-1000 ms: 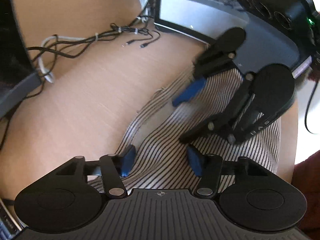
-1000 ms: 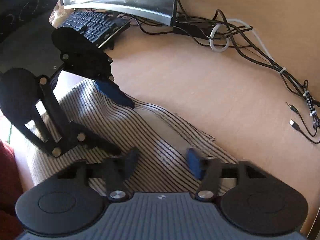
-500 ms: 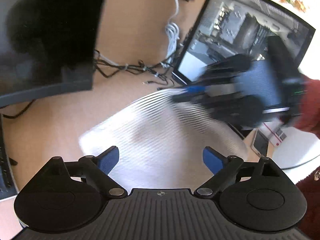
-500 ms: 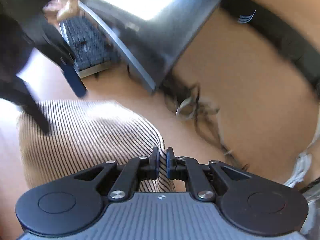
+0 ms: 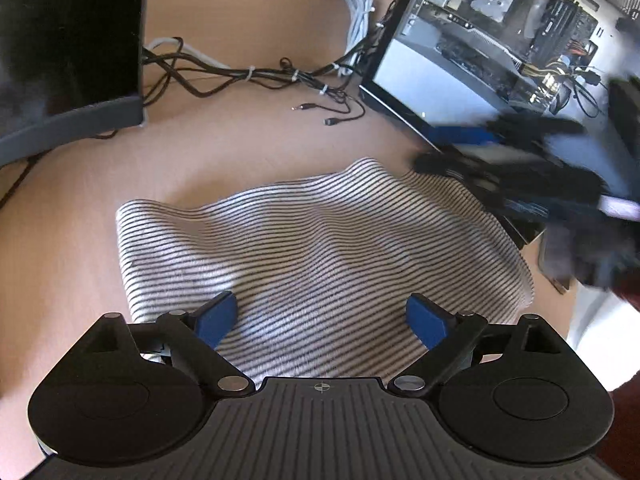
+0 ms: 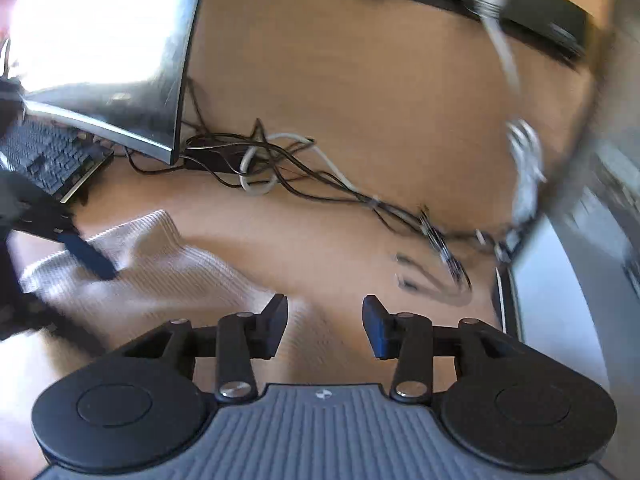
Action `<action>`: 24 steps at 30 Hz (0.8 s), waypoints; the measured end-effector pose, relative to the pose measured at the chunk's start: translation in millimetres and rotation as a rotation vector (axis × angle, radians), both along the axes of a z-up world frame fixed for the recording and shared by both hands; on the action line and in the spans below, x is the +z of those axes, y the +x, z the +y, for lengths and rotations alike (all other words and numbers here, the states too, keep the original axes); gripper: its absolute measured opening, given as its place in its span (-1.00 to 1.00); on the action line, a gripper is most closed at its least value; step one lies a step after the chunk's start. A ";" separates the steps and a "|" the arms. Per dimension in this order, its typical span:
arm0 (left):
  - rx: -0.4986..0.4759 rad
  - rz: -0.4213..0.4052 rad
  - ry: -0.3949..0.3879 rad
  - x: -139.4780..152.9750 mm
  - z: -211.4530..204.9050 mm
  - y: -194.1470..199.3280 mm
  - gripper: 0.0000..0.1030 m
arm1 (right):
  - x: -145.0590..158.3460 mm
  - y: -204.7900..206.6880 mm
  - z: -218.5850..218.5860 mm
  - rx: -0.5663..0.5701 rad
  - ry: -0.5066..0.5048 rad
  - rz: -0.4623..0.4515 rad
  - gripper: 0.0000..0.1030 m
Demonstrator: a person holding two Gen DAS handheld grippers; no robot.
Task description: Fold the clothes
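Observation:
A black-and-white striped garment [image 5: 312, 248] lies folded in a rough rectangle on the tan table. My left gripper [image 5: 322, 320] is open and empty, raised over its near edge. In the right wrist view the garment [image 6: 160, 264] lies at the lower left, blurred. My right gripper [image 6: 325, 326] is open and empty, over bare table just right of the garment's corner. The right gripper also shows blurred in the left wrist view [image 5: 520, 160] at the garment's far right corner. The left gripper's blue finger [image 6: 90, 258] shows over the cloth.
A tangle of cables [image 5: 256, 76] lies behind the garment. A monitor [image 5: 500, 52] stands at the right, a dark monitor [image 5: 68, 52] at the left. In the right wrist view a keyboard [image 6: 48, 156] sits at the far left and cables [image 6: 280, 164] cross the middle.
Both grippers have lifted off the garment. My right gripper was shut half a second ago and is now open and swinging right. The garment now lies flatter, folded.

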State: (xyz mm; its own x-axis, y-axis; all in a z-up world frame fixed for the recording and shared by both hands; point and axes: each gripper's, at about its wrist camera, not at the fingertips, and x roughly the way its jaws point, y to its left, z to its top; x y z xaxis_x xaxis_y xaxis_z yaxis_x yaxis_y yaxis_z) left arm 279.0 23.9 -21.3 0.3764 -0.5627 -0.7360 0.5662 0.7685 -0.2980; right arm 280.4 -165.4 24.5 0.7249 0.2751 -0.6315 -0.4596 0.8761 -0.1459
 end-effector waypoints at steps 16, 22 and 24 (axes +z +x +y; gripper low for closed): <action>0.033 -0.062 0.024 10.0 -4.2 7.6 0.90 | -28.7 -9.7 -35.6 -0.375 0.018 0.052 0.02; 0.131 -0.059 -0.012 21.5 15.6 9.9 0.91 | -35.5 19.2 -36.9 -0.393 0.107 0.124 -0.78; 0.146 -0.059 -0.017 23.1 20.5 9.8 0.91 | -22.4 8.0 -35.6 -0.382 0.103 0.058 -0.78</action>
